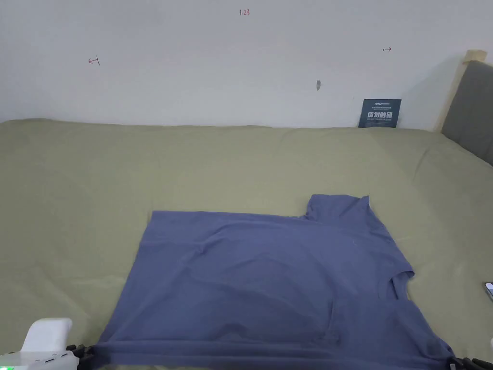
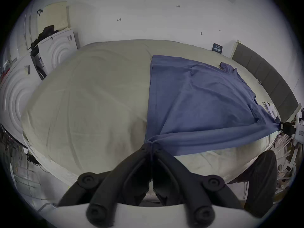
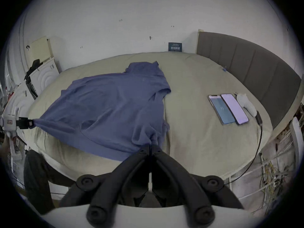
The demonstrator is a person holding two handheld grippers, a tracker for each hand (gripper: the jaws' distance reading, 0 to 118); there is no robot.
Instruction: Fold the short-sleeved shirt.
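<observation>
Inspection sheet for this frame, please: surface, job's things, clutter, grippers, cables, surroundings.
Surface: bed under an olive sheet, lightly creased.
Job's things: blue shirt spread flat, near edge stretched taut between the grippers.
Clutter: two phones side by side, a white device beside them.
Grippers: left gripper and right gripper each shut on a near corner.
Cables: black cable running off the bed.
Surroundings: white wall, grey headboard, dark sign.

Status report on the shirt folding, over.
Left claw shut on shirt, near edge. Right claw shut on same edge, other corner. Edge stretched between them; rest lies on bed. Two phones lie apart, right side.
</observation>
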